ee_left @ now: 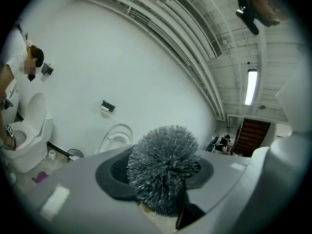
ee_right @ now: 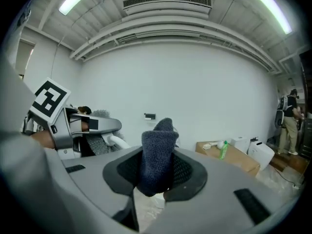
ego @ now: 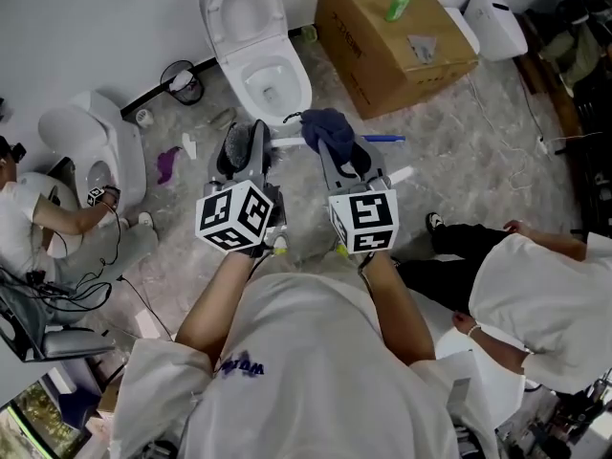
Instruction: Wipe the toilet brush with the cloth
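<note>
My left gripper point(ego: 246, 149) is shut on the toilet brush, gripping it at its grey bristle head point(ego: 243, 142). The brush's white handle point(ego: 287, 142) runs right to a blue end point(ego: 384, 139). In the left gripper view the bristle head point(ee_left: 163, 167) fills the gap between the jaws of the left gripper point(ee_left: 163, 194). My right gripper point(ego: 337, 151) is shut on a dark blue cloth point(ego: 326, 126), which sticks up just above the handle. In the right gripper view the cloth point(ee_right: 158, 152) stands bunched in the right gripper point(ee_right: 156, 182), with the left gripper point(ee_right: 80, 126) close at the left.
A white toilet point(ego: 258, 55) stands straight ahead. A cardboard box point(ego: 382, 51) with a green bottle point(ego: 399, 4) sits to its right. At the left are a second toilet point(ego: 96, 142), a crouching person point(ego: 33, 218), a small bin point(ego: 182, 82) and a purple rag point(ego: 169, 163). Another person point(ego: 535, 295) sits at the right.
</note>
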